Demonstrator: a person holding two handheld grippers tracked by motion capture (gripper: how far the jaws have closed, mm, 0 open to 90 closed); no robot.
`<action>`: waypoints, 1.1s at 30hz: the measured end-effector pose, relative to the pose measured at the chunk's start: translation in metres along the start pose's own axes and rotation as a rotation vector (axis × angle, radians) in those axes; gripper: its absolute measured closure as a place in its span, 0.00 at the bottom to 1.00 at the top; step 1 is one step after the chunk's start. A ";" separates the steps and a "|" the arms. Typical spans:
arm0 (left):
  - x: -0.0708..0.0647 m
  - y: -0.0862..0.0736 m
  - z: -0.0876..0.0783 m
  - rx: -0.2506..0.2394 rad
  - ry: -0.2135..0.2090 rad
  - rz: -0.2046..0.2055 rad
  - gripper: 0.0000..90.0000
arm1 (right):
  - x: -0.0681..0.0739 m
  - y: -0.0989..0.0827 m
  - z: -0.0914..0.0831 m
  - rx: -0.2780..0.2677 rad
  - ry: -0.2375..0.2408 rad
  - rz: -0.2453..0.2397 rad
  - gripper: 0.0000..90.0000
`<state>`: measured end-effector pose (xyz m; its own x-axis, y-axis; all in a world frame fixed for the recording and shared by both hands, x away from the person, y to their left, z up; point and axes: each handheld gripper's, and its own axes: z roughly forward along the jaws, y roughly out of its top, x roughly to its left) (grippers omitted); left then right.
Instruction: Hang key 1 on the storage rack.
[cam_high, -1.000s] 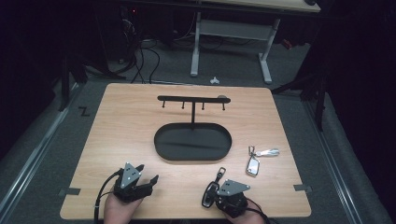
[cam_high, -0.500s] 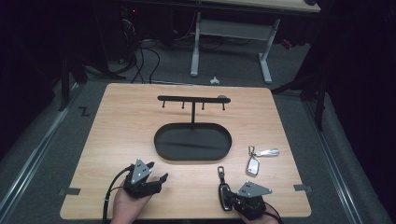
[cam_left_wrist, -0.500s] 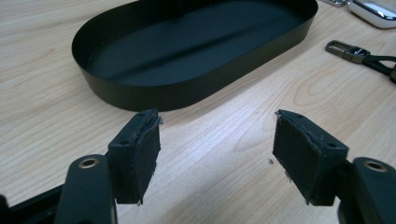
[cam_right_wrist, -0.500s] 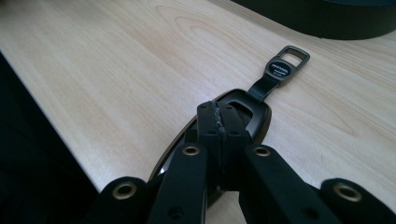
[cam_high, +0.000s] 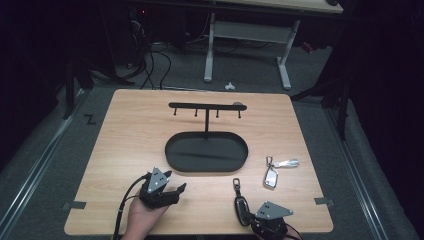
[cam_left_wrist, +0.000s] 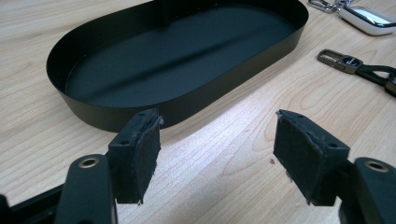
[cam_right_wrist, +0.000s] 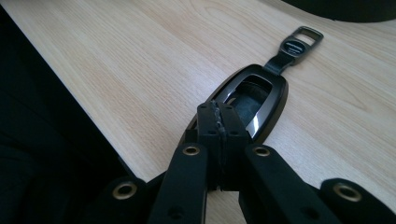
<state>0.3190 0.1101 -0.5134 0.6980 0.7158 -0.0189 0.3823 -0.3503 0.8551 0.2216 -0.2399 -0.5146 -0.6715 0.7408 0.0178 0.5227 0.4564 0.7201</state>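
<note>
The right gripper (cam_right_wrist: 218, 122) had its jaws pressed together at the near end of the black key fob (cam_right_wrist: 252, 100), though whether the pads pinched the fob's edge or merely met above it could not be told from the right gripper view. The fob lay flat on the table (cam_high: 130, 135), ahead of the jaws, its strap and metal buckle (cam_right_wrist: 299, 42) trailing away from them toward the black oval tray (cam_high: 207, 152). The near table edge ran just behind and beside this gripper, so a weak pinch on so thin a rim would likely let the fob slip and slide off the edge if the hand pulled back. Ahead there was bare wood up to the tray wall, and off to the side lay a silver key fob (cam_high: 270, 177) with its clip, near enough for the trailing strap to snag. The left gripper (cam_left_wrist: 217, 158) held its jaws wide apart with nothing between them, low over the wood and facing the tray's near wall; a forward push could nudge the tray and the hook stand (cam_high: 206, 107) rising from it.
</note>
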 end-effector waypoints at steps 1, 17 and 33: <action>0.000 0.000 0.000 0.000 0.003 0.001 0.36 | -0.002 -0.001 0.000 0.001 -0.005 0.001 1.00; 0.008 -0.007 -0.010 0.003 0.025 -0.023 0.36 | -0.043 -0.003 -0.002 -0.018 -0.075 0.095 1.00; 0.010 -0.008 -0.012 0.001 0.032 -0.025 0.35 | -0.066 -0.004 -0.021 -0.066 -0.158 0.185 0.93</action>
<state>0.3157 0.1276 -0.5140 0.6688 0.7431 -0.0235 0.3999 -0.3330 0.8539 0.2526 -0.3005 -0.5043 -0.4746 0.8788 0.0488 0.5899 0.2765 0.7587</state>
